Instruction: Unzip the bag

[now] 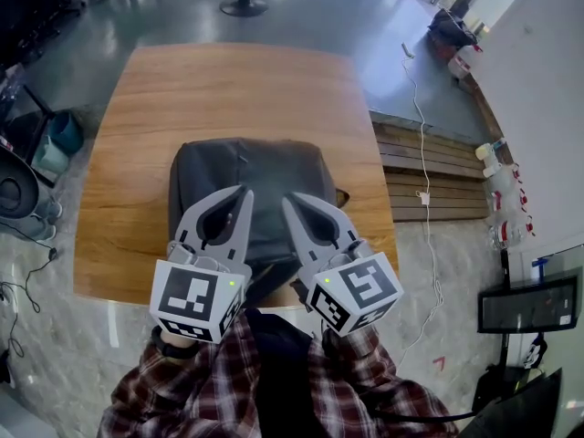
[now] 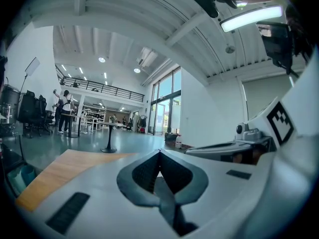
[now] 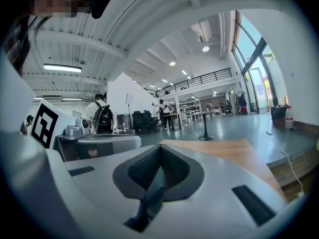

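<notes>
No words, numbers or brand names can be read anywhere. The two white cubes (image 1: 196, 299) (image 1: 358, 292) bear only black square patterns.

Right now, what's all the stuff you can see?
Table: one, brown wood, middle.
Bag: one, dark grey, on the table's near half.
Cable: one, white, on the floor at right.
Bench: one, brown slats, right of the table.
Screen: one, black, lower right.
Sleeves: two, red plaid, bottom.
Left gripper: one, grey, jaws shut, empty, over the bag.
Right gripper: one, grey, jaws shut, empty, over the bag.
</notes>
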Tool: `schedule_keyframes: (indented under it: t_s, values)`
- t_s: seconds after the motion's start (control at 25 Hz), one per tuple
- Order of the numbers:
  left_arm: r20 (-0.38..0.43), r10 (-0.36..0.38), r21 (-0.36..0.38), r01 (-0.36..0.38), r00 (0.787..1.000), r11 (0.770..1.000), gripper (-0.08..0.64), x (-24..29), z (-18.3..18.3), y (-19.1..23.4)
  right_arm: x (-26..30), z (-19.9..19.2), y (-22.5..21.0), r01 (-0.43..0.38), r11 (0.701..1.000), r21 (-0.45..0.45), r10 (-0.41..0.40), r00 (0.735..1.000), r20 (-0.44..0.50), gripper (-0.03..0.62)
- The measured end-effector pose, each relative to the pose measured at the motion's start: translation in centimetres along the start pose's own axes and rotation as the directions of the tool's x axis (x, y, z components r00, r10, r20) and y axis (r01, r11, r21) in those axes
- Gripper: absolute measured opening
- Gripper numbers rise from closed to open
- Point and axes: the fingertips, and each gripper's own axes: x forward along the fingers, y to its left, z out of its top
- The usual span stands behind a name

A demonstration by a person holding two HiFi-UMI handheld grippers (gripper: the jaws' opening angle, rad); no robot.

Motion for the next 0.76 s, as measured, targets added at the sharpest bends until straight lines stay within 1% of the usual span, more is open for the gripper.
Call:
schedule_keyframes:
  t_s: [0.32,0.56,0.76]
  values:
    - [-0.006,-0.005,0.006,0.005,1.000,1.000,0.008,0.0,-0.1,-0.1,0.2,-0.3,0.2,0.003,1.000,0.003,-0.003,1.000,-0.007,0.011]
    - [-0.012,-0.019,0.007,0.019,1.000,1.000,0.008,0.3,0.3,-0.1,0.3,0.3,0.1,0.012,1.000,0.009,-0.012,1.000,-0.003,0.011]
    - [-0.010,0.041,0.022,-0.041,0.999,0.999,0.008,-1.9,1.6,2.2,2.3,1.0,3.1,-0.057,0.998,0.015,0.057,0.998,0.007,0.011]
